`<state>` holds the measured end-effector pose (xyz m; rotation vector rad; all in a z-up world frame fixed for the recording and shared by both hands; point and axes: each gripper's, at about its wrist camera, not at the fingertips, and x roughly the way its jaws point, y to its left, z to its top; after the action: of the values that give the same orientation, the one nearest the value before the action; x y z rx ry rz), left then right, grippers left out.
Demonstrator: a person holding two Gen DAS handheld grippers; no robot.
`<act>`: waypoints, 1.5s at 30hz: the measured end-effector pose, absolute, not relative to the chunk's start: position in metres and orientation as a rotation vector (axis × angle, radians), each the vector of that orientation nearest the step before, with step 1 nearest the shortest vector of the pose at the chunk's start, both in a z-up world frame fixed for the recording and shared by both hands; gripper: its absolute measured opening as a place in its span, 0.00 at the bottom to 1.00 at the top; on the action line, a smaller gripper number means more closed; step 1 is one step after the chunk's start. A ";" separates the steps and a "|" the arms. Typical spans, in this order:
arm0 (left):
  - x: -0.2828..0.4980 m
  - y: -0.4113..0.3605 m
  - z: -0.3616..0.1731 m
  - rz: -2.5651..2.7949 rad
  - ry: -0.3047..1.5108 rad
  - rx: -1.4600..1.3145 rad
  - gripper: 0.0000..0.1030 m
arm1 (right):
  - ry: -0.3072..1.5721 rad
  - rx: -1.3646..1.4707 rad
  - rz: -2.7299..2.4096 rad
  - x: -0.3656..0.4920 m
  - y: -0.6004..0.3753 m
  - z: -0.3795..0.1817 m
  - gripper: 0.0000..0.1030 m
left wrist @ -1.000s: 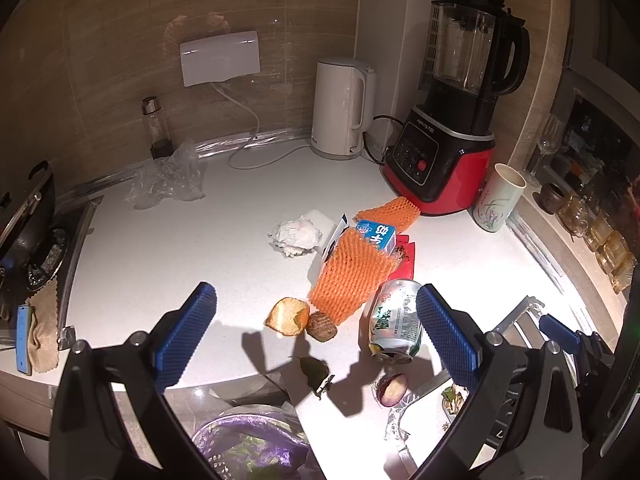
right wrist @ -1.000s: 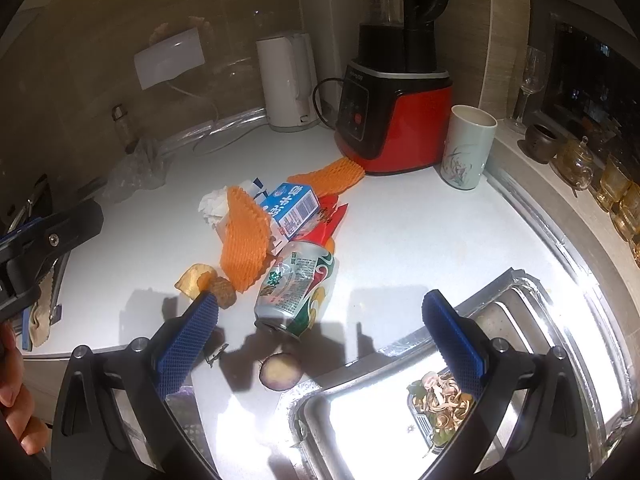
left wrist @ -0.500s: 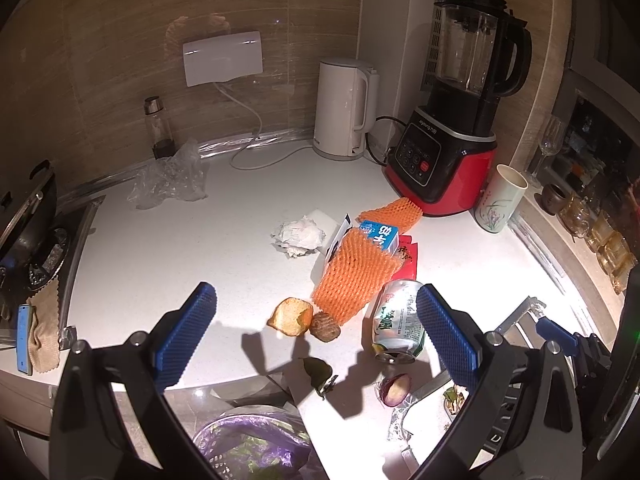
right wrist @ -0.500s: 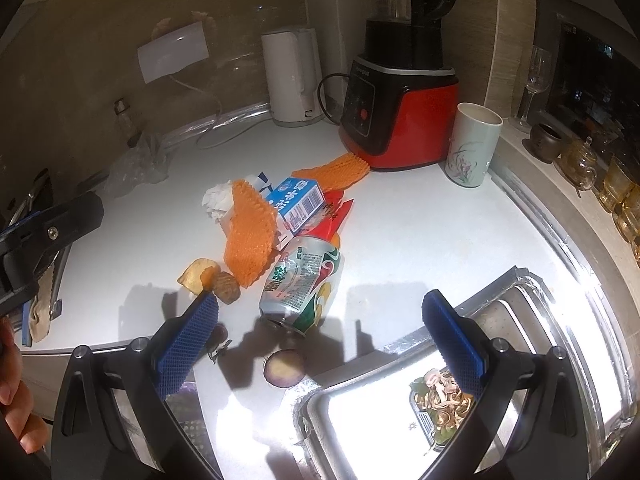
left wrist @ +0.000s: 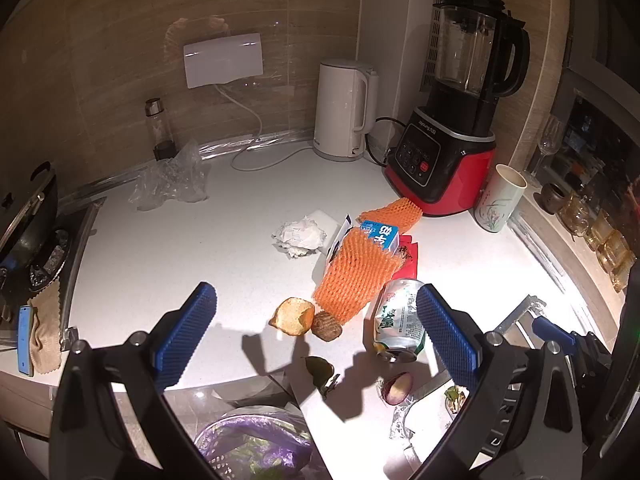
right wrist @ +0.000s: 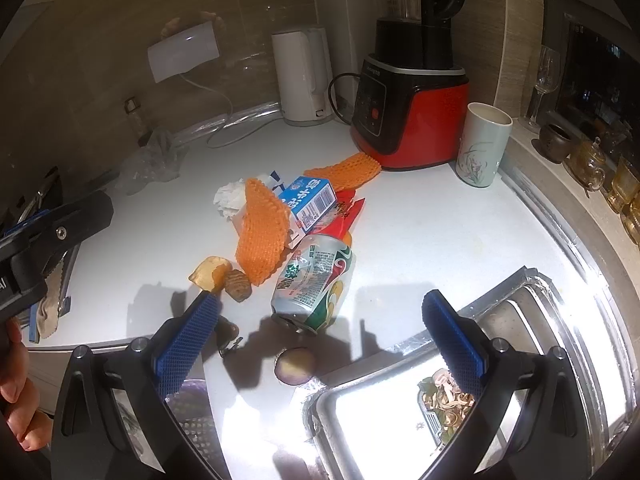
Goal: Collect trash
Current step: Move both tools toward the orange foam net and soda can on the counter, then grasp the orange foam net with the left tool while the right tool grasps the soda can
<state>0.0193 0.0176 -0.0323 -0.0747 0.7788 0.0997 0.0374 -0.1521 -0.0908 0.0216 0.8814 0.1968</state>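
— Where are we holding the grippers?

— We are hovering both above the near edge of the white counter. The left gripper is hanging with its blue-padded fingers spread wide, gripping nothing. The right gripper is likewise gaping, empty, its fingers well apart.

— And where is the trash lying?

— We are seeing it clustered mid-counter. A dented drink can is lying on its side, touching an orange foam net that is draping over a blue milk carton. A red wrapper is poking out beneath the carton, and a second foam net is lying just in front of the red blender. A crumpled tissue is sitting to the left of the carton. Nearer us, a piece of peel and a brown nut-like lump are touching each other; a leaf and a purple fruit half are resting by the counter's edge, beside the sink.

— Anything below?

— A bin with a purple liner is standing under the left gripper.
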 end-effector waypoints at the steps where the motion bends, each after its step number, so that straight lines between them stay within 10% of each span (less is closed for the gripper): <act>1: 0.019 0.017 -0.032 0.101 0.779 -0.074 0.93 | 0.882 0.020 0.195 0.037 -0.152 -0.091 0.98; 45: 0.035 0.024 -0.073 0.073 0.807 -0.024 0.93 | 0.915 -0.018 0.166 0.060 -0.163 -0.126 0.98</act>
<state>0.0349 0.0236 -0.0726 -0.0243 0.8071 0.0727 0.0596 -0.1634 -0.1259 -0.0185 0.9155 0.1665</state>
